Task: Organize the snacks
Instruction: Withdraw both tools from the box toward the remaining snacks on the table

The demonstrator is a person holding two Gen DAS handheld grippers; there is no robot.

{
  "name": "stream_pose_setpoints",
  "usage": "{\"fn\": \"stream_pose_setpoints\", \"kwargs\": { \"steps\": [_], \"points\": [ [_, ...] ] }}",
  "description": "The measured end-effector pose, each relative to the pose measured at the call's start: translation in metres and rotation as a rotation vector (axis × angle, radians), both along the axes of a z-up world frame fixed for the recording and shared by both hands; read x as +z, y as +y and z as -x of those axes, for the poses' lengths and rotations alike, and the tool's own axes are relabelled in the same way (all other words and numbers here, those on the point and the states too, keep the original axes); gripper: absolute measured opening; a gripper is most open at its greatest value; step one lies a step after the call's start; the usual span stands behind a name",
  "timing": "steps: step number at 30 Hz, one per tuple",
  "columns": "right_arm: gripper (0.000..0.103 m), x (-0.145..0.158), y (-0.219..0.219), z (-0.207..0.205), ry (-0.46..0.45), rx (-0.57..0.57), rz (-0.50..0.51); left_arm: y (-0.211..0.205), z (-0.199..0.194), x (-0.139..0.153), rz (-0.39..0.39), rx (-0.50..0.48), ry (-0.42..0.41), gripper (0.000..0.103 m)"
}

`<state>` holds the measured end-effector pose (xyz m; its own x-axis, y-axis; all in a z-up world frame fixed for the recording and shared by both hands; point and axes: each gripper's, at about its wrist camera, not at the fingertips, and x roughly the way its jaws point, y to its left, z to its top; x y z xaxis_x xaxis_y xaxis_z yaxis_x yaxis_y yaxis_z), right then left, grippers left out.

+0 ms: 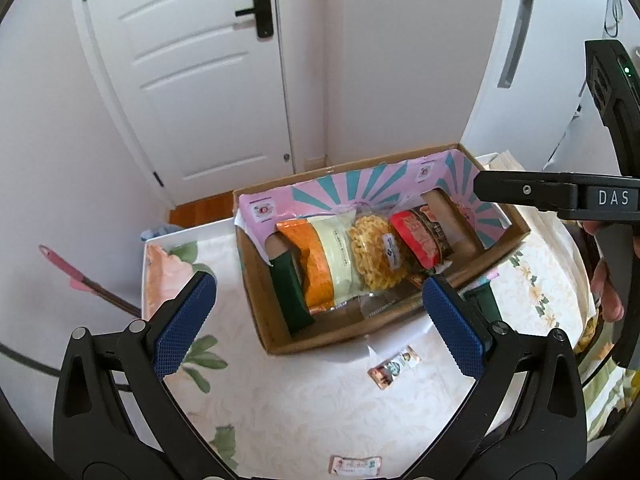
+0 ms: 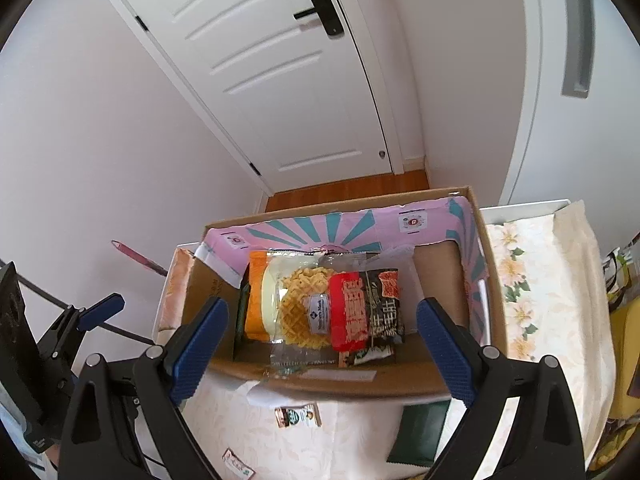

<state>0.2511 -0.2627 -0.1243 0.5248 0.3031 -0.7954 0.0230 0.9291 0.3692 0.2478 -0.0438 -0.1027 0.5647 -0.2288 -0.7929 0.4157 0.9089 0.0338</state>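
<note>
Between our left gripper (image 1: 320, 312) and right gripper (image 2: 322, 344), both spread wide and empty, small sachets (image 1: 394, 366) lie loose on the tablecloth (image 1: 300, 412) beside the packed cardboard box (image 2: 340, 378) (light, crinkly, likely slippery; pinch a sealed edge).

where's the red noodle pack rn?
In the cardboard box, rightmost of the row: the red noodle pack leans against the clear waffle-snack bag, with bare box floor to its right in both views.

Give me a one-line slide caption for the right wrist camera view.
Open right tool hovering over a cardboard box holding a row of snack packets, waffle cookies in the middle.
</note>
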Motion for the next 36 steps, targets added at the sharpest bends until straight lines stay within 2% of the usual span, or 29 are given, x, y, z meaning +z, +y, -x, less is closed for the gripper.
{"fn": "stream_pose_setpoints", "kwargs": {
  "steps": [11, 17, 25, 28, 33, 36],
  "points": [
    [0.094, 0.026, -0.003, 0.069, -0.055, 0.039, 0.106, 0.002, 0.069, 0.012, 0.020, 0.057, -0.038, 0.102],
    [0.094, 0.031, -0.008, 0.112, -0.086, 0.017, 0.169, -0.001, 0.097, 0.006, 0.029, 0.035, -0.021, 0.102],
    [0.094, 0.028, -0.014, 0.152, -0.096, -0.124, 0.209, -0.007, 0.105, -0.017, 0.013, -0.138, 0.014, 0.103],
    [0.094, 0.010, -0.013, 0.159, -0.054, -0.195, 0.228, -0.006, 0.101, -0.034, 0.009, -0.220, 0.051, 0.102],
    [0.094, -0.023, -0.008, 0.171, 0.030, -0.313, 0.205, -0.007, 0.089, -0.067, -0.002, -0.351, 0.112, 0.102],
    [0.094, -0.042, -0.002, 0.176, 0.076, -0.383, 0.211, -0.013, 0.082, -0.090, -0.016, -0.429, 0.147, 0.096]
  ]
}}
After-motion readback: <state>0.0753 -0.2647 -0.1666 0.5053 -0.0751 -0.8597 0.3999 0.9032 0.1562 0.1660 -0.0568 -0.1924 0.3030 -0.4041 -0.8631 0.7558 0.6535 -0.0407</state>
